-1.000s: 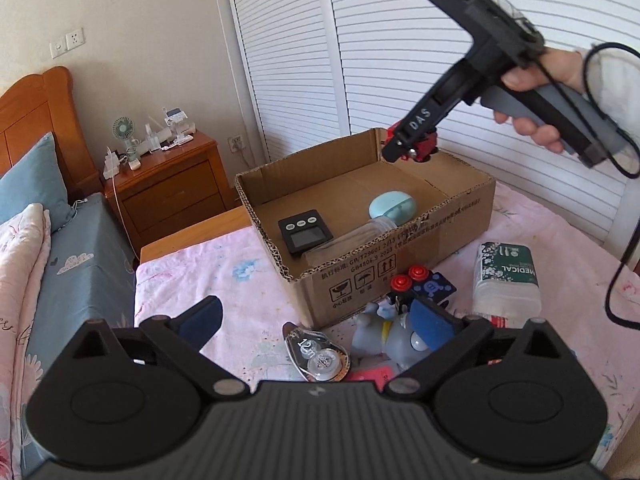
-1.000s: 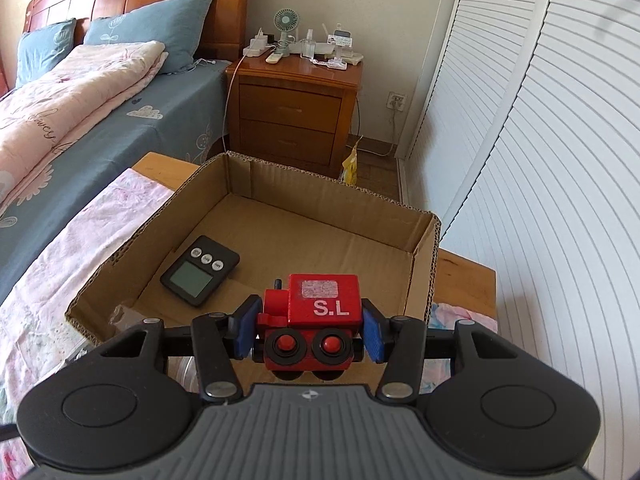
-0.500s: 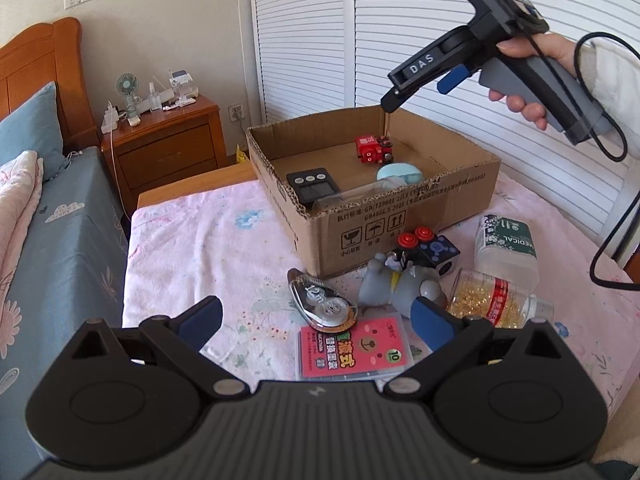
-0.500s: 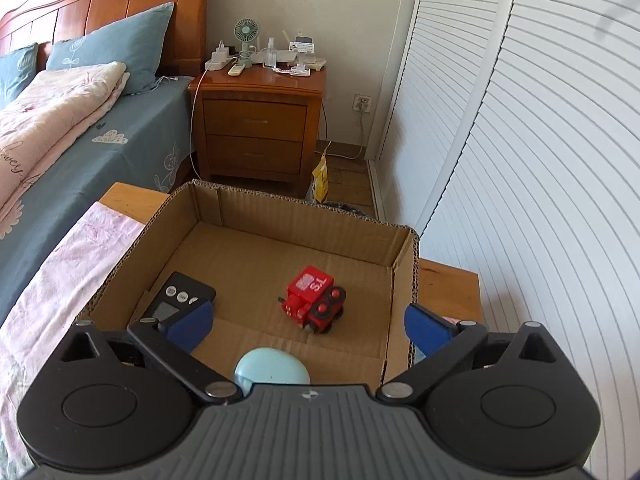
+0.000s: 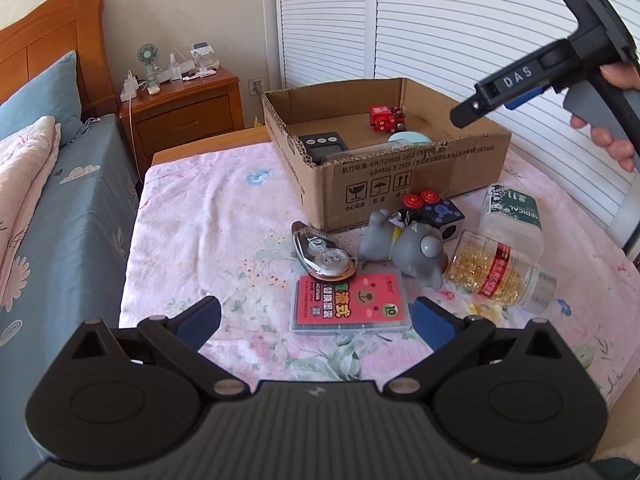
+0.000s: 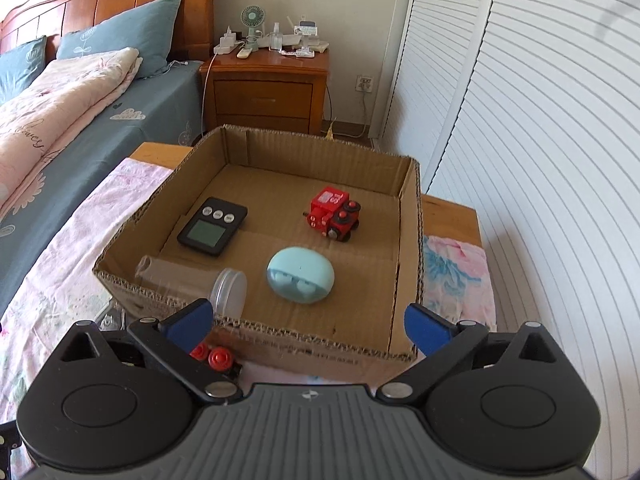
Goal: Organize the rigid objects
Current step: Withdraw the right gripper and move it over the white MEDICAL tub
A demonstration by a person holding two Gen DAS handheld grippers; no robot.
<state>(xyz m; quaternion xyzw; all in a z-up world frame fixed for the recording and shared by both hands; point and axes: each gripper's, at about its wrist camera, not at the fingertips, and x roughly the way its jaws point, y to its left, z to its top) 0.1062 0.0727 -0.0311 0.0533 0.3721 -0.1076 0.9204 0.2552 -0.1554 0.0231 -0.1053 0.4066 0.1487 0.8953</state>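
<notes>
A cardboard box [image 6: 316, 344] [image 5: 400, 184] holds a red toy train [image 6: 334, 214] lying on its side, a black timer [image 6: 212, 226], a pale blue case [image 6: 300, 274] and a clear tube [image 6: 200, 282]. My right gripper [image 6: 308, 322] is open and empty above the box's near wall; it shows at the upper right in the left wrist view [image 5: 500, 92]. My left gripper [image 5: 316, 320] is open and empty, low over the pink cloth, just short of a red card pack [image 5: 352, 302]. Beyond it lie a tape dispenser [image 5: 324, 254], a grey toy [image 5: 408, 246] and a blue toy train [image 5: 436, 212].
A bottle of yellow capsules [image 5: 496, 270] and a white medical container [image 5: 512, 216] lie right of the grey toy. A bed [image 6: 60, 112] is on the left and a wooden nightstand [image 6: 268, 88] behind the box. Slatted closet doors [image 6: 520, 160] run along the right.
My right gripper opened and dropped the red train into the box, then drew back toward the near wall. My left gripper pulled back, so more of the table shows.
</notes>
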